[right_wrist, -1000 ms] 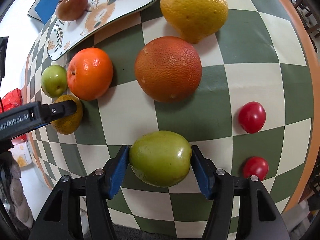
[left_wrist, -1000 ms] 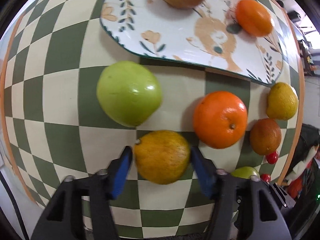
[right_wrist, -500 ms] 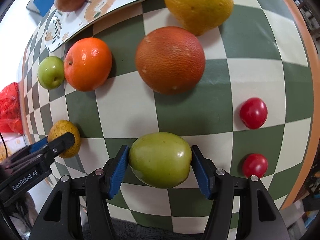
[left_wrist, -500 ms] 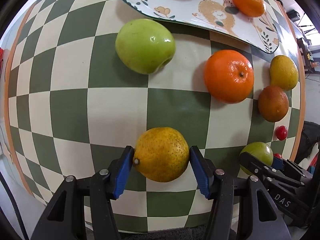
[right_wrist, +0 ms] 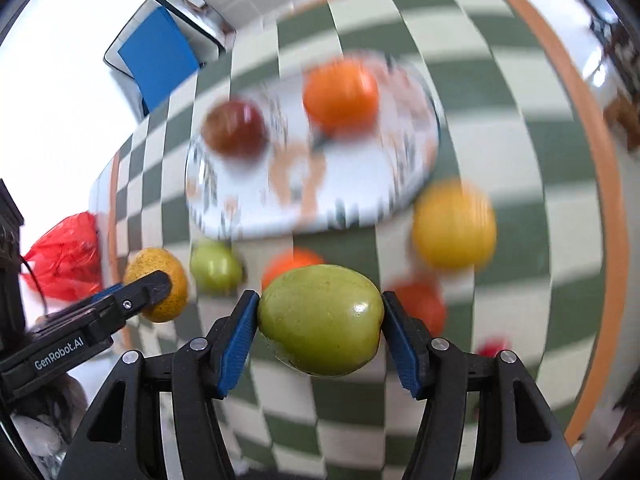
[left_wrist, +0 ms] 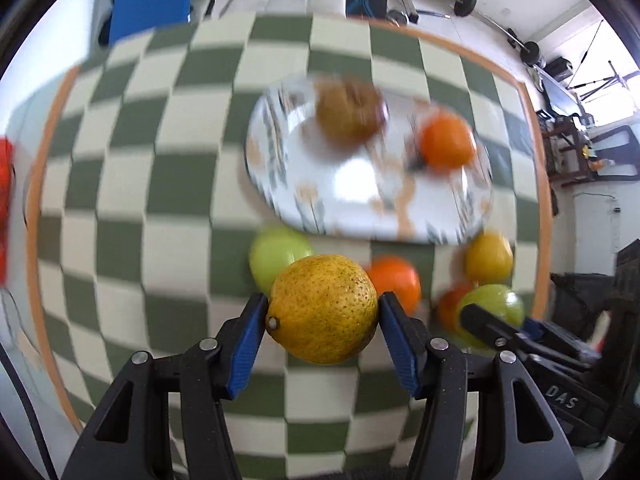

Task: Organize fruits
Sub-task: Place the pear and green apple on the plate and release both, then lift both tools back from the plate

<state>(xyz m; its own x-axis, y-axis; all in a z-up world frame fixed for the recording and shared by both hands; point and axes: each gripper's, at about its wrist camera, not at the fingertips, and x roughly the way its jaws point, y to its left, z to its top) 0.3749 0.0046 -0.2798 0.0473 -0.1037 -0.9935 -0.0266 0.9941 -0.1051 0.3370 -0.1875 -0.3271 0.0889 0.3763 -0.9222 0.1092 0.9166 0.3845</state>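
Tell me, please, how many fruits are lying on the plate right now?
2: a brownish-red fruit on the left part of the plate and an orange on the right. Blur might hide something small.

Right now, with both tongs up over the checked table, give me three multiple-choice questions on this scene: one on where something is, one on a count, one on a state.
1. Where is the brown-red fruit?
A. on the plate
B. on the bare cloth
C. in the right tongs

2. How many fruits lie on the plate?
A. none
B. two
C. five

3. What are the left tongs doing?
A. hanging open with nothing in them
B. closed on a speckled yellow-orange citrus
C. closed on a red tomato

Answers:
1. A, since it sits on the patterned plate beside the small orange.
2. B, since only the brown-red fruit and the small orange are on it.
3. B, since both blue pads press the sides of the speckled citrus; the right tongs likewise grip a green fruit.
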